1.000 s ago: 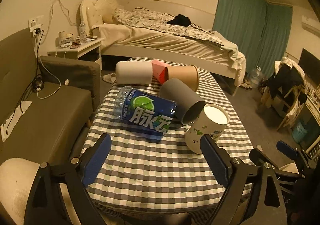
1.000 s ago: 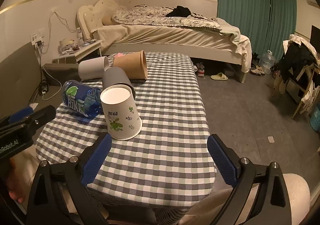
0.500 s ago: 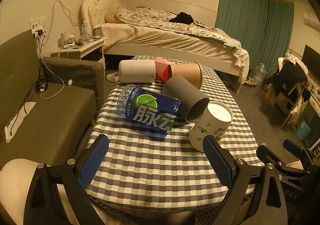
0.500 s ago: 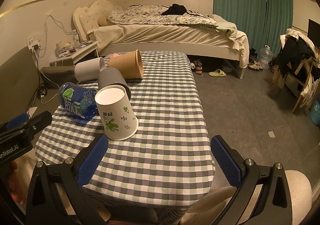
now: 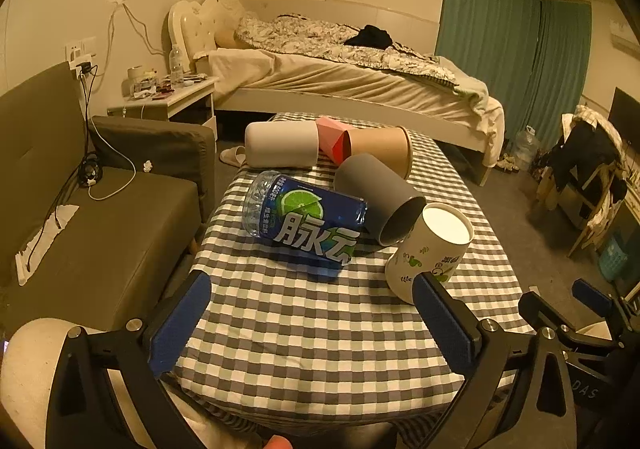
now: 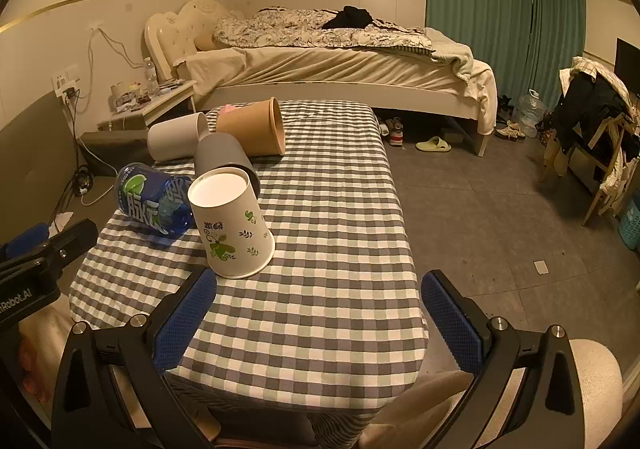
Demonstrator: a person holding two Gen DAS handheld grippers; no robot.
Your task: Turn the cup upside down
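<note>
The white paper cup (image 6: 231,223) with green leaf prints already stands upside down on the checked counter (image 6: 340,289), its wide mouth flat on the cloth and its closed base facing up, near the front edge. By the look of it the flip is done and little is left beyond drawing the tools away. Just behind it, a grey cup (image 6: 224,159) lies on its side, and a blue bottle (image 6: 154,201) lies to the cup's left; whether they touch the cup is unclear. A brown cup (image 6: 256,127) and a pale cup (image 6: 176,141) lie farther back. The right claw (image 6: 318,315) is spread wide and grasps nothing, with the cup just beyond its left finger. The left claw (image 5: 310,323) is likewise released and empty.
</note>
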